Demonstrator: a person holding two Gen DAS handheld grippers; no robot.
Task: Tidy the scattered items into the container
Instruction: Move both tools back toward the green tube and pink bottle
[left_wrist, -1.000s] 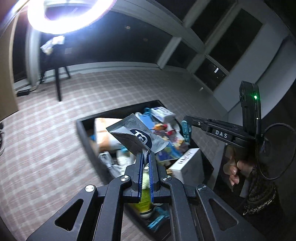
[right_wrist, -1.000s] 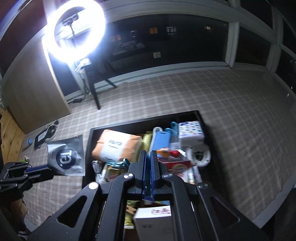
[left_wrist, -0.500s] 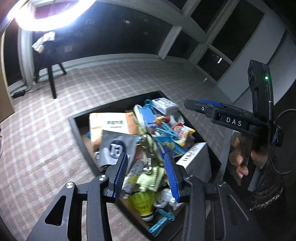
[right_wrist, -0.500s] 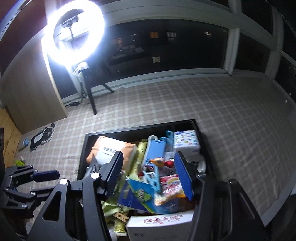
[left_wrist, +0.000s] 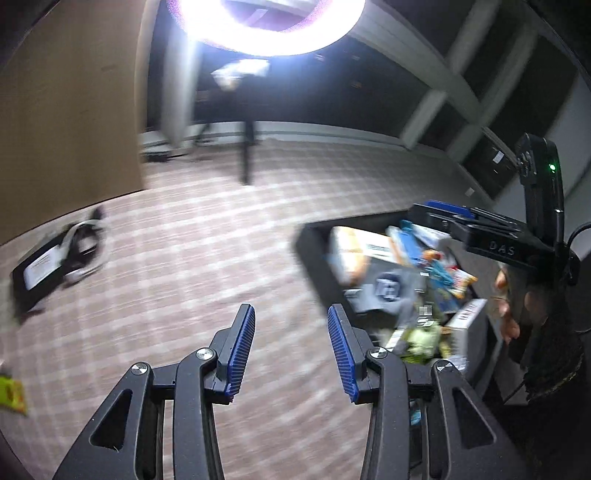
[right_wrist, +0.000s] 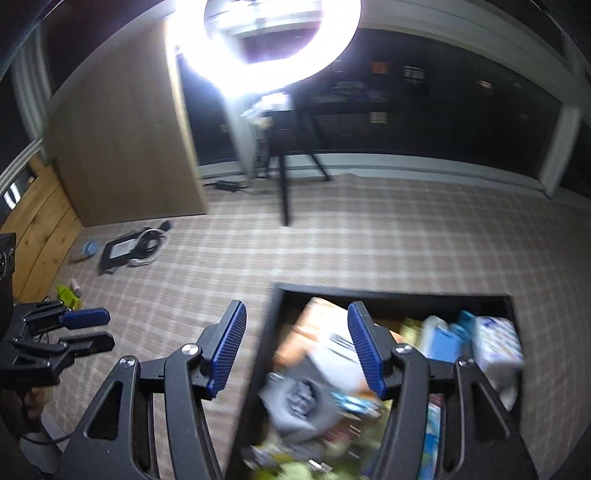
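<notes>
A black bin (left_wrist: 314, 258) full of mixed items stands on the checked carpet; in the right wrist view its rim (right_wrist: 369, 290) is right of centre. A grey pouch (left_wrist: 388, 288) with a round logo lies inside it, and shows blurred in the right wrist view (right_wrist: 299, 402). My left gripper (left_wrist: 291, 350) is open and empty over the carpet, left of the bin. My right gripper (right_wrist: 295, 347) is open and empty above the bin's left edge. Each gripper shows in the other's view, the left (right_wrist: 81, 328) and the right (left_wrist: 461, 221).
A black flat device with a coiled white cable (right_wrist: 133, 247) lies on the carpet at the left, also in the left wrist view (left_wrist: 55, 262). Small yellow-green items (right_wrist: 68, 295) and a small bottle (right_wrist: 83, 251) lie nearby. A ring light on a tripod (right_wrist: 284, 184) stands behind.
My left gripper opened and dropped the grey pouch into the bin, then swung left over the carpet. My right gripper opened too and turned left.
</notes>
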